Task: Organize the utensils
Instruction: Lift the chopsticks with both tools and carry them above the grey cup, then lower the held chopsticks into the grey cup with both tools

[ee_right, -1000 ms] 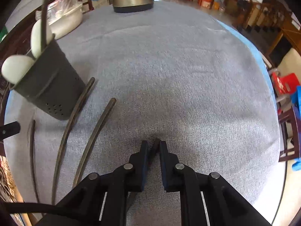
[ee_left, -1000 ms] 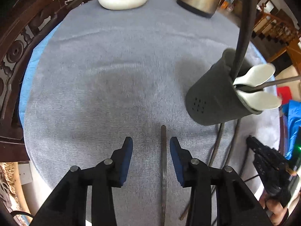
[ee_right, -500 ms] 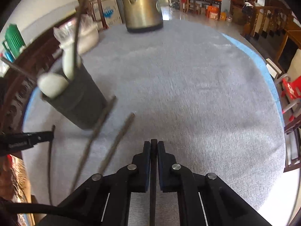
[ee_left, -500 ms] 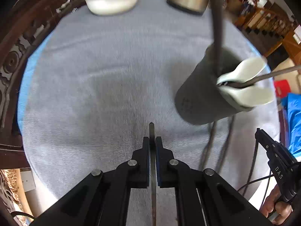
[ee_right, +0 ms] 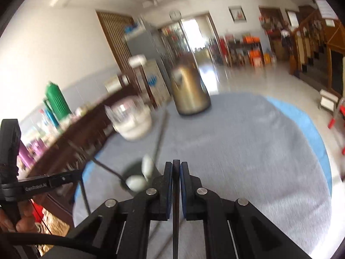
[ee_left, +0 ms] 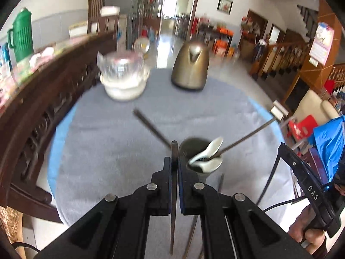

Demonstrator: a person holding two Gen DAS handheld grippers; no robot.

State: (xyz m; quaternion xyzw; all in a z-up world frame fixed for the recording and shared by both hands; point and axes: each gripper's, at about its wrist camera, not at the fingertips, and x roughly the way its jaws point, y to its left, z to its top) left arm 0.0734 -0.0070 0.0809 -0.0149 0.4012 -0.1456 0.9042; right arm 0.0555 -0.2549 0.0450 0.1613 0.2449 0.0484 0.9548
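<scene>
My left gripper (ee_left: pixel 174 161) is shut on a dark chopstick (ee_left: pixel 173 205), held up off the grey tablecloth with its tip just past the pads. Right behind it stands the dark utensil holder (ee_left: pixel 192 149) with white spoons (ee_left: pixel 208 152) and chopsticks leaning out. My right gripper (ee_right: pixel 176 169) is shut on another dark chopstick (ee_right: pixel 175 211), also raised. In the right wrist view the holder (ee_right: pixel 131 169) is low on the left, blurred. More loose chopsticks (ee_left: pixel 268 181) lie on the cloth beside the holder.
A gold kettle (ee_left: pixel 190 64) and a white bowl (ee_left: pixel 124 86) with clear plastic in it stand at the table's far side. A dark carved wooden rail (ee_left: pixel 38 116) runs along the left. A hand (ee_left: pixel 306 233) on the other tool shows at the right edge.
Both grippers shut on chopsticks that lay on the cloth and lifted them. Both views rose and tilted up, so the room behind the table now shows.
</scene>
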